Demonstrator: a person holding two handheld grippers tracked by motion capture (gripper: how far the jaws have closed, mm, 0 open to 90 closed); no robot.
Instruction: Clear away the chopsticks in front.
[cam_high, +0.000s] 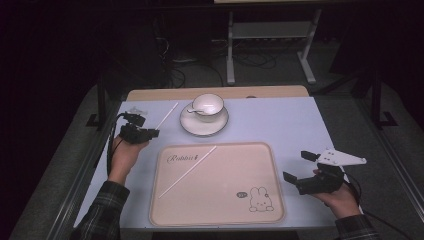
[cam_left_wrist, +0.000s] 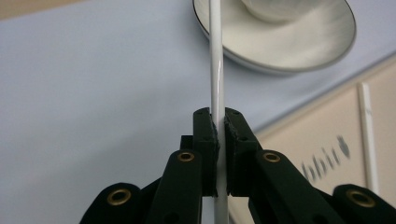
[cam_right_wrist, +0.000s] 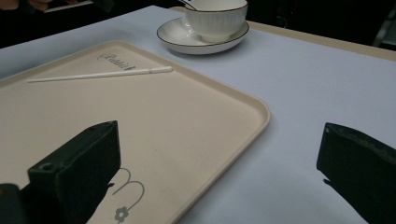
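Observation:
My left gripper (cam_high: 152, 133) is at the table's left, shut on a thin white stick (cam_high: 166, 116) that points up and away toward the saucer. In the left gripper view the stick (cam_left_wrist: 216, 60) runs straight up between the closed pads (cam_left_wrist: 206, 128) of that gripper (cam_left_wrist: 221, 116). A second white stick (cam_high: 187, 171) lies diagonally on the beige tray (cam_high: 225, 200), also seen as the stick (cam_right_wrist: 100, 74) in the right gripper view. My right gripper (cam_high: 299, 166) is right of the tray, open and holding nothing (cam_right_wrist: 219, 158).
A white cup (cam_high: 208, 104) stands on a white saucer (cam_high: 204, 126) behind the tray. The tray (cam_right_wrist: 187, 116) carries a rabbit drawing (cam_high: 261, 200) near its front right corner. A pale blue mat (cam_high: 290, 120) covers the table. Dark floor and a metal stand (cam_high: 270, 30) lie beyond.

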